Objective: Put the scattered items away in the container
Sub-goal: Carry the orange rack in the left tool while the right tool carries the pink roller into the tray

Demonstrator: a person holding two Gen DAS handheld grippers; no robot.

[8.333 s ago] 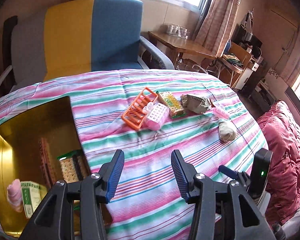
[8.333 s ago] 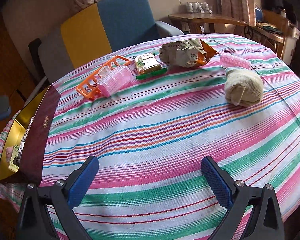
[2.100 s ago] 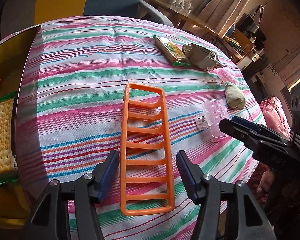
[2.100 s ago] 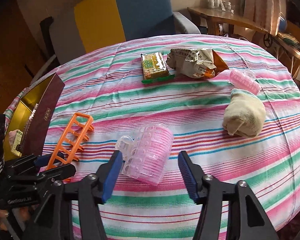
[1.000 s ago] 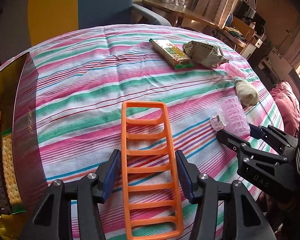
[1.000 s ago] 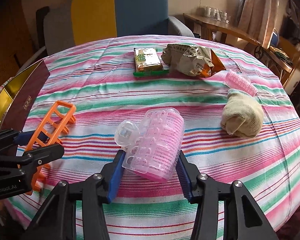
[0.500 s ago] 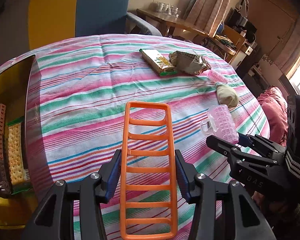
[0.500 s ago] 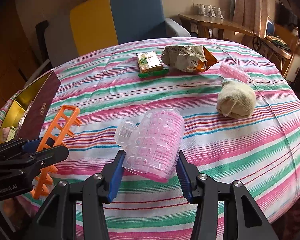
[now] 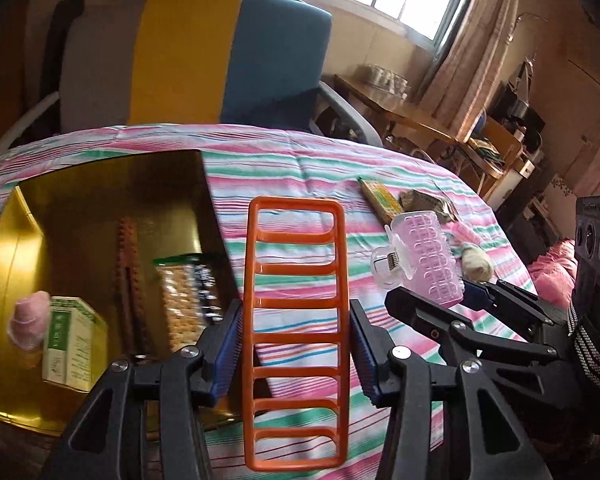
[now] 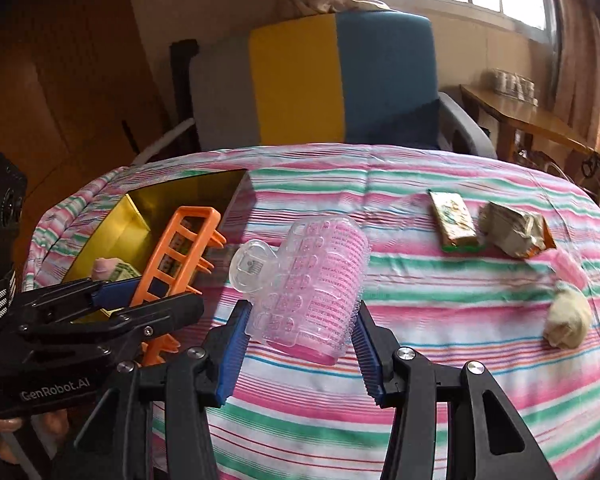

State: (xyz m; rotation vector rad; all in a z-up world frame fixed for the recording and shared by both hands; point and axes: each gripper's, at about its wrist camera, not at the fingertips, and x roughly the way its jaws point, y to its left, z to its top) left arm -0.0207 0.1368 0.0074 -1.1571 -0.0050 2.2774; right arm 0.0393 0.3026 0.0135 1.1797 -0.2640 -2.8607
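My left gripper [image 9: 296, 340] is shut on an orange ladder-shaped plastic rack [image 9: 296, 280], held in the air just right of the gold box [image 9: 16, 264]; the right wrist view shows the rack [image 10: 176, 252] over the box's edge. My right gripper [image 10: 298, 332] is shut on a clear pink hair roller with a clip [image 10: 312, 284], lifted above the striped cloth. In the box lie a green-and-white carton [image 9: 70, 344], a cracker pack [image 9: 180, 296] and a brown strip. Still on the cloth are a snack bar [image 10: 454, 220], a crumpled bag [image 10: 512, 232], a small pink roller [image 10: 570, 268] and a beige sock ball [image 10: 568, 320].
The round table wears a pink, green and white striped cloth [image 10: 420, 360]. Behind it stands a grey, yellow and blue armchair [image 9: 204, 60]. A wooden side table [image 10: 520, 116] with cups stands at the right by the window. A person's fingers [image 10: 4, 428] hold the left gripper.
Both grippers have swung left toward the gold box, lifting the orange rack and the pink roller with them. The box now fills the left of the left wrist view.
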